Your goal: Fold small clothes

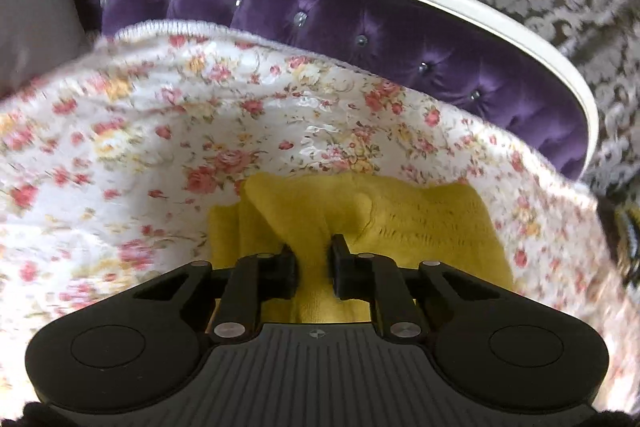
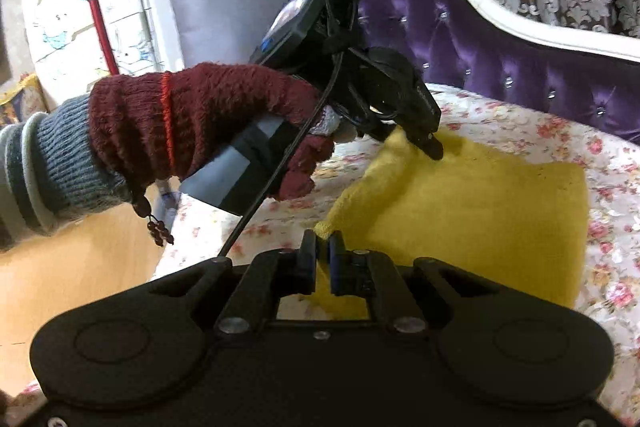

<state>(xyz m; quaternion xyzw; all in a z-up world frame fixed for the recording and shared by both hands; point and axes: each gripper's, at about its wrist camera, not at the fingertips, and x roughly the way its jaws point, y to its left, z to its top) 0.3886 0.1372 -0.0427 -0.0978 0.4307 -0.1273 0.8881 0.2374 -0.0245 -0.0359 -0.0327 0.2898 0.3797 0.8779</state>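
Note:
A small yellow knitted garment (image 1: pixel 420 223) lies on the floral bedspread (image 1: pixel 160 155). My left gripper (image 1: pixel 313 255) is shut on a bunched fold of its near edge, and the cloth fills the gap between the jaws. In the right wrist view the same garment (image 2: pixel 480 203) lies mostly flat. My right gripper (image 2: pixel 323 247) is shut on its near left corner. The left gripper (image 2: pixel 432 147), held by a hand in a red glove (image 2: pixel 192 123), pinches the garment's far left edge.
A purple tufted headboard (image 1: pixel 320 27) with a white frame (image 2: pixel 500 19) runs behind the bed. A white cabinet (image 2: pixel 80 27) and a red vacuum pole (image 2: pixel 102 31) stand at the far left. Wooden floor (image 2: pixel 80 267) shows beside the bed's left edge.

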